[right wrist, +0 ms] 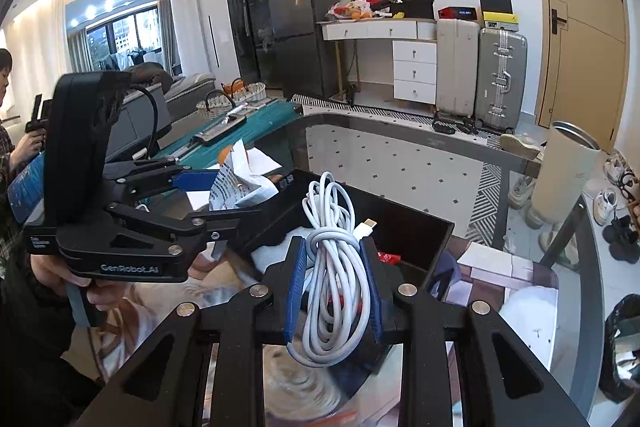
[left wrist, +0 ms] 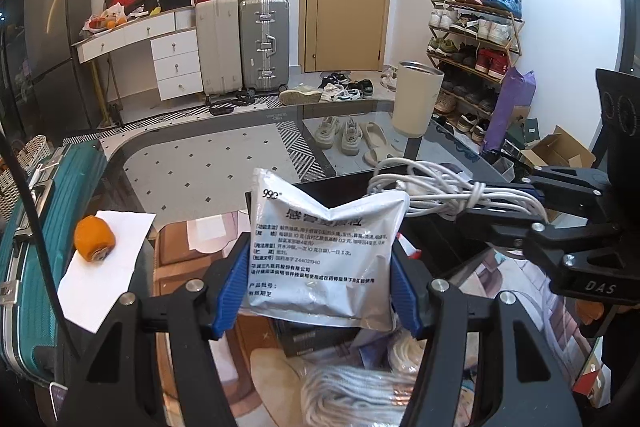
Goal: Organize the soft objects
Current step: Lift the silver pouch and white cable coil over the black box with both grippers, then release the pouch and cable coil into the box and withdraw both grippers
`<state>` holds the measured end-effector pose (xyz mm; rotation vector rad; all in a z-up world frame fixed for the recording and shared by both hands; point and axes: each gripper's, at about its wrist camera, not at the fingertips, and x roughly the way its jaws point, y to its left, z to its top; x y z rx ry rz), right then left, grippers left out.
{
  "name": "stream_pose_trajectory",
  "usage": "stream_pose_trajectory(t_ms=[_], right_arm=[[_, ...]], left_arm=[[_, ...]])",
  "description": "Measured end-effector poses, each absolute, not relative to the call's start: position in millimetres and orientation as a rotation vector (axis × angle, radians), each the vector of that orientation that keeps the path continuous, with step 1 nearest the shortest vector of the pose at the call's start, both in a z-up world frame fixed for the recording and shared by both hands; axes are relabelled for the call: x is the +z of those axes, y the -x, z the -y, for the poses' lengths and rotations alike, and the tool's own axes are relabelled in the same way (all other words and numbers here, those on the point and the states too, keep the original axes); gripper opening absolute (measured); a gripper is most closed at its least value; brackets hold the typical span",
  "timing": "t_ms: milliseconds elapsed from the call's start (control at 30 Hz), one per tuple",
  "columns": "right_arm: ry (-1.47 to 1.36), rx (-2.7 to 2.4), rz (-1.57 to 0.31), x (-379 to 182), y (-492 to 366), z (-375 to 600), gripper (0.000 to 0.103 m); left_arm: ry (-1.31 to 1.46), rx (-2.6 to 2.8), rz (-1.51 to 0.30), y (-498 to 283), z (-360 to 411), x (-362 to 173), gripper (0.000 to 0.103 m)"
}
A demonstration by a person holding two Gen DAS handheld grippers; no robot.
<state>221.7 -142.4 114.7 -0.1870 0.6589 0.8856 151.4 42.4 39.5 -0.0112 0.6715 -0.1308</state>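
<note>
My left gripper (left wrist: pixel 320 259) is shut on a silver medicine sachet (left wrist: pixel 324 247) with printed text and holds it upright above the glass table. My right gripper (right wrist: pixel 334 267) is shut on a coiled white cable (right wrist: pixel 332 267) tied in a knot, held over a black open box (right wrist: pixel 416 227). In the left wrist view the right gripper (left wrist: pixel 532 203) comes in from the right with the cable (left wrist: pixel 440 193) beside the sachet's top corner. In the right wrist view the left gripper (right wrist: pixel 216 195) holds the sachet (right wrist: pixel 240 187) at left. A white rope bundle (left wrist: pixel 352 391) lies below.
A beige tumbler (left wrist: pixel 416 99) stands on the glass table (left wrist: pixel 240 139) at the far right. An orange tape roll (left wrist: pixel 94 239) lies on white paper (left wrist: pixel 104 267) at left. A teal suitcase (left wrist: pixel 36 267) stands beside the table's left edge. A person (right wrist: pixel 8 115) sits at far left.
</note>
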Motion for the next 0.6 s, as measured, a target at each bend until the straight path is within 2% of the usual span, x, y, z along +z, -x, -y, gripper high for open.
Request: stream_pose_trajectory(t_ms=[300, 333, 367, 400, 433, 500, 567, 600], right_arm=[[0.292, 0.879, -0.683, 94, -248, 118, 0.027], [0.312, 0.852, -0.671, 93, -249, 117, 0.033], [0.316, 0.819, -0.666, 92, -250, 118, 0.045], [0.303, 0.809, -0.654, 94, -250, 122, 0.049], [0.294, 0.807, -0.643, 96, -248, 126, 0.052], [0.288, 0.790, -0.639, 99, -244, 132, 0.053], [0.270, 0.769, -0.641, 102, -241, 139, 0.066], [0.257, 0.755, -0.638, 104, -238, 143, 0.071]], left_arm=[[0.016, -0.134, -0.695, -169, -45, 26, 0.063], [0.014, -0.134, -0.694, -171, -44, 25, 0.065], [0.010, -0.136, -0.694, -171, -44, 24, 0.068], [0.003, -0.141, -0.691, -171, -43, 24, 0.071], [0.002, -0.148, -0.692, -171, -42, 24, 0.079], [0.006, -0.159, -0.701, -171, -40, 24, 0.085], [0.004, -0.151, -0.705, -171, -39, 24, 0.103], [0.005, -0.141, -0.707, -170, -39, 24, 0.103]])
